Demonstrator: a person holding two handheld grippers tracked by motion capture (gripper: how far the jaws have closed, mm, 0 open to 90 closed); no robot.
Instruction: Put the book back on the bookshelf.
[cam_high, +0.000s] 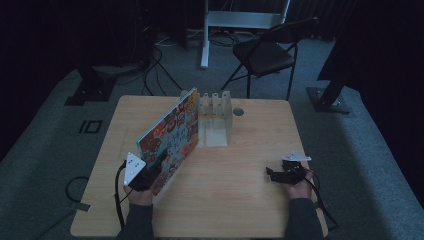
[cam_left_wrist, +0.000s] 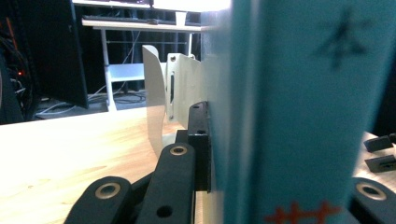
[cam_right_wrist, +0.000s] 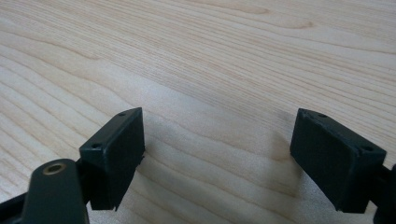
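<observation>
**2 grippers, 1 picture book on its way to the rack**

2 hand-held grippers work at a wooden table (cam_high: 240, 200) in a dim room. The left gripper (cam_high: 150, 176) pinches the near lower corner of a colourful picture book (cam_high: 172, 132), its jaws pressed against both sides of the teal spine. The book stands tilted on edge, its far end close beside a white slotted rack (cam_high: 216, 116) at the back of the table. Whether that end has entered a slot is hard to tell from above. The right gripper (cam_high: 278, 174) rests low over bare wood at the right, jaws spread and holding nothing. By my reading, the book is lifted and carried; seating it upright in the rack and letting go remain.
</observation>
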